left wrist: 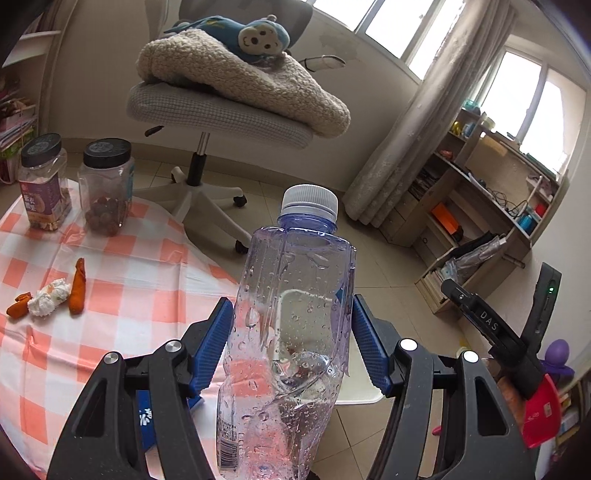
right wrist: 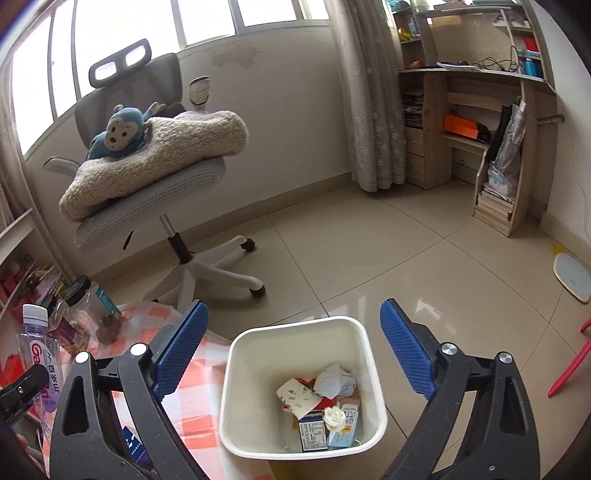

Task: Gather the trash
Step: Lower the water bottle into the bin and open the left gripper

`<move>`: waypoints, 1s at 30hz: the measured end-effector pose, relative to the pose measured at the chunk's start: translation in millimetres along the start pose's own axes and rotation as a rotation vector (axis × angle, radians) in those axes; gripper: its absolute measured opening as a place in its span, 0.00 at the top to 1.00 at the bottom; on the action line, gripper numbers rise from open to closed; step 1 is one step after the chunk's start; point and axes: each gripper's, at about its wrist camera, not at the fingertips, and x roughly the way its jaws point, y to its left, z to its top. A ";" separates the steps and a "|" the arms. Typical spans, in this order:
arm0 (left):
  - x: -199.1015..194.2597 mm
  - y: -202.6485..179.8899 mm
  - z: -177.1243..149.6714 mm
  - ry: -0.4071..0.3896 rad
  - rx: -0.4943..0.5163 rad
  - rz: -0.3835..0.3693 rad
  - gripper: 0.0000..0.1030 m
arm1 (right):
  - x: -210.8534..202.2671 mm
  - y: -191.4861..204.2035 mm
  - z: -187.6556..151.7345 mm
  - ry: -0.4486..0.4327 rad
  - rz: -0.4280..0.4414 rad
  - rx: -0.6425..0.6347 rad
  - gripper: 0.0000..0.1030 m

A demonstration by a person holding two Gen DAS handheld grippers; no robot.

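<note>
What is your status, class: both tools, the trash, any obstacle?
Left tool shut on bottle. Right tool open, empty, above bin. Peels and tissue still on table. Nothing blocking bin.

Beige tiled floor point(right wrist: 369, 251), grey office chair point(right wrist: 147, 206), daylit windows point(right wrist: 207, 18), pale curtain point(right wrist: 369, 92), wooden shelving point(right wrist: 480, 110)

Clear glossy plastic bottle point(left wrist: 291, 332); smooth white plastic bin point(right wrist: 236, 398); checked cloth point(left wrist: 122, 288)
</note>
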 end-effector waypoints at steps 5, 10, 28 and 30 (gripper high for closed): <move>19.7 -33.9 -1.1 0.024 0.036 -0.030 0.38 | -9.0 -33.8 5.1 -0.028 -0.065 0.060 0.08; 39.0 -68.0 -1.2 0.046 0.069 -0.061 0.38 | -16.7 -65.2 7.9 -0.045 -0.107 0.117 0.07; 94.6 -128.6 -3.0 0.115 0.153 -0.042 0.21 | -32.8 -106.6 4.9 -0.079 -0.217 0.162 0.07; 87.6 -124.6 -2.9 0.093 0.167 -0.016 0.20 | -33.4 -98.4 3.8 -0.082 -0.220 0.136 0.07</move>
